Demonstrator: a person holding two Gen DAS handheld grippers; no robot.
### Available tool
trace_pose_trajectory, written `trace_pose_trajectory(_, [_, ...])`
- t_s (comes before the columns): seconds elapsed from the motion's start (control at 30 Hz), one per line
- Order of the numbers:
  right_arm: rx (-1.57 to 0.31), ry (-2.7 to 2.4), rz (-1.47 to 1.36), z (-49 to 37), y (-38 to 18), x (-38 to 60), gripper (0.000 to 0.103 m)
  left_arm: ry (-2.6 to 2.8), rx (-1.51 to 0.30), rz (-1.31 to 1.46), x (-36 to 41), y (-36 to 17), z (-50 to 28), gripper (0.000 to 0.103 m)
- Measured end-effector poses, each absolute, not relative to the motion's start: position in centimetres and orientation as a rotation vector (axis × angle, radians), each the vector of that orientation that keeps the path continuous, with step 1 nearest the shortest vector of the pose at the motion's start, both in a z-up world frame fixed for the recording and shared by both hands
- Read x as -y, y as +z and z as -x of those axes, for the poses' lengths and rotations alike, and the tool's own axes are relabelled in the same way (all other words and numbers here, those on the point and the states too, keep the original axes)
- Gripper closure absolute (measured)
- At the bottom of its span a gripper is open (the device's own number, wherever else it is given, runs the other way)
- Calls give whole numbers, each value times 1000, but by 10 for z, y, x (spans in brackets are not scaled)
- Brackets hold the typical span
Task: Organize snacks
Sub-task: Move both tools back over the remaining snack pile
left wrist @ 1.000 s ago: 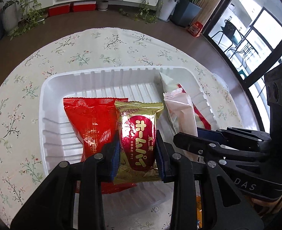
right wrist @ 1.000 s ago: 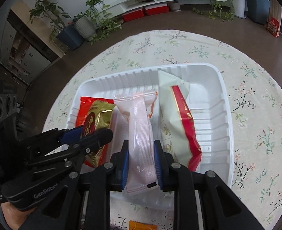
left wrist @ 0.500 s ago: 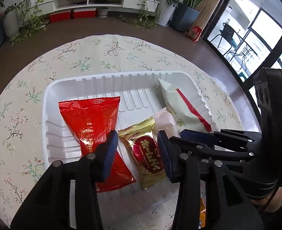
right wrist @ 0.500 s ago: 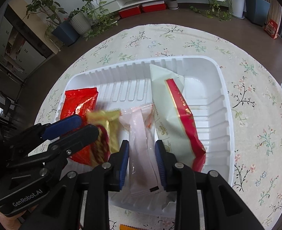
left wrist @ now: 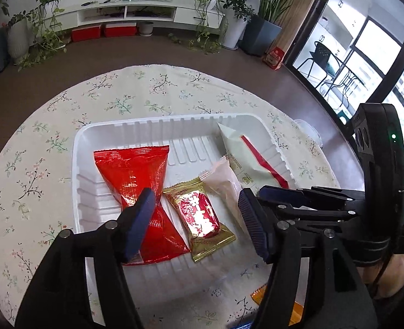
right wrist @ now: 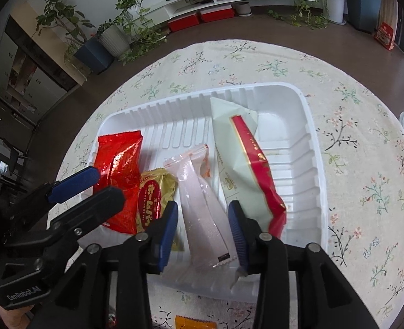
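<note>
both grippers have just been opening above the white tray (right wrist: 315, 148): the left gripper (left wrist: 197, 216) stands spread over the gold packet (left wrist: 200, 215) lying loose beside the red packet (left wrist: 136, 172), and the right gripper (right wrist: 203, 229) brackets the pink packet (right wrist: 202, 200) without pinching it

Tray (left wrist: 77, 164): white, ribbed walls. Tablecloth (left wrist: 152, 90): cream, printed with small floral sprigs in green, pink and dark stems. Packets in tray: one glossy red (left wrist: 136, 175); one gold with red oval label and white lettering (left wrist: 200, 213); one translucent pale pink (right wrist: 202, 197); one pale green with red stripe (right wrist: 243, 159). Gripper pads (left wrist: 141, 219): blue on black arms.
</note>
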State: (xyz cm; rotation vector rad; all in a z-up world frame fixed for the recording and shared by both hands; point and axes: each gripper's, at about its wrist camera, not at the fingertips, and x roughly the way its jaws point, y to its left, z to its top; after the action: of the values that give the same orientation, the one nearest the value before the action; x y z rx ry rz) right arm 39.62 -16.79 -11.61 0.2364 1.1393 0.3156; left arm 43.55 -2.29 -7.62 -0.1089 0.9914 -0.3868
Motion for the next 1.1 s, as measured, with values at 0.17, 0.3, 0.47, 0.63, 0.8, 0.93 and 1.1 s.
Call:
trace_pose_trajectory(0.17, [-1063, 354, -281, -374, -89, 178, 45, -397, -931, 134, 12, -52, -407, 4])
trace_pose_trajectory(0.3, [-983, 410, -295, -338, -63, 191, 42, -391, -865, 147, -5, -27, -372, 0])
trace_pose_trajectory(0.47, [-894, 455, -236, -279, -41, 203, 35, -328, -747, 75, -27, -5, -303, 0])
trace_pose_trajectory(0.63, [-862, 484, -200, -219, -38, 213, 35, -262, -818, 88, -50, -19, -236, 0])
trace_pose_trajectory(0.8, [-880, 475, -179, -170, -52, 214, 35, -129, -1002, 223, -68, -70, -177, 0])
trace_pose_trajectory(0.93, [-892, 451, -179, -146, -64, 209, 35, -94, -1064, 202, -59, -100, -149, 2])
trace_pose_trajectory(1.1, [-882, 474, -148, -122, -71, 194, 35, -86, -1066, 153, -40, -109, -146, 2])
